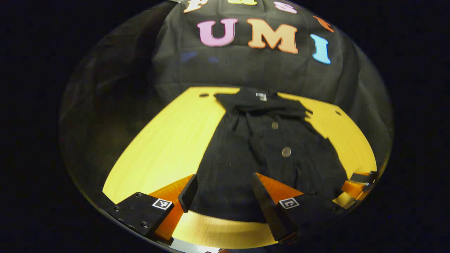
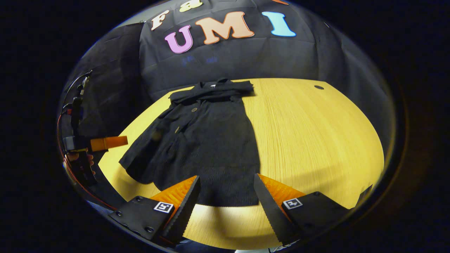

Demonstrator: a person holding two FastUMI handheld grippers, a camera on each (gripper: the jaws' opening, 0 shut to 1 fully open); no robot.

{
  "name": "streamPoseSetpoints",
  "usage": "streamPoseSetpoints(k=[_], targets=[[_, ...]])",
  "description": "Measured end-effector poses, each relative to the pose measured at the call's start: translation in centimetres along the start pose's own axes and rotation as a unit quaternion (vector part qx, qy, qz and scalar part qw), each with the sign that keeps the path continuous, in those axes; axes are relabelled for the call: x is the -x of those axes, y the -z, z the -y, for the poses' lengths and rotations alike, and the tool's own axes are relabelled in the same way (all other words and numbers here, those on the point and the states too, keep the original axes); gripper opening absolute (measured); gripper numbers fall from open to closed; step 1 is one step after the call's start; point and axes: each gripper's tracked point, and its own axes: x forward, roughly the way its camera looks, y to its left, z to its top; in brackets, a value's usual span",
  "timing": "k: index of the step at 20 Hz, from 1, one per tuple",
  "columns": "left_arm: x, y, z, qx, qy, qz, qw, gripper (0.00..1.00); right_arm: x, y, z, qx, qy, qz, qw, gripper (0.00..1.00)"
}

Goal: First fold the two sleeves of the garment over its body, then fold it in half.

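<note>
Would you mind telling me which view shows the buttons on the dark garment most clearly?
The left gripper view: two round buttons sit large and head-on down the garment front. The right gripper view shows the buttons smaller, off to one side.

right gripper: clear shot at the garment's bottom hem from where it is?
Probably yes. The right gripper stands open just short of the garment, whose bottom hem lies flat on the table between its fingers, with nothing in the way.
</note>
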Motion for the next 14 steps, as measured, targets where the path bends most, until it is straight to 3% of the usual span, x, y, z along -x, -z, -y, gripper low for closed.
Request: streamPoseSetpoints(k=[5, 8, 14], targets=[[0.0, 3.6, -0.5, -0.011, -0.004, -0.043, 0.999, 0.94, -0.2, 1.1, 0.0, 0.004, 0.019, -0.010, 1.000, 0.97], [-0.4, 5.1, -0.9, -0.011, -0.010, -0.063, 0.998, 0.94, -0.2, 1.3, 0.3, 0.039, 0.031, -0.018, 0.999, 0.95], [-0.4, 4.8, -0.7, -0.026, -0.014, -0.050, 0.998, 0.92, -0.3, 1.5, 0.3, 0.068, 0.034, -0.024, 0.997, 0.96]])
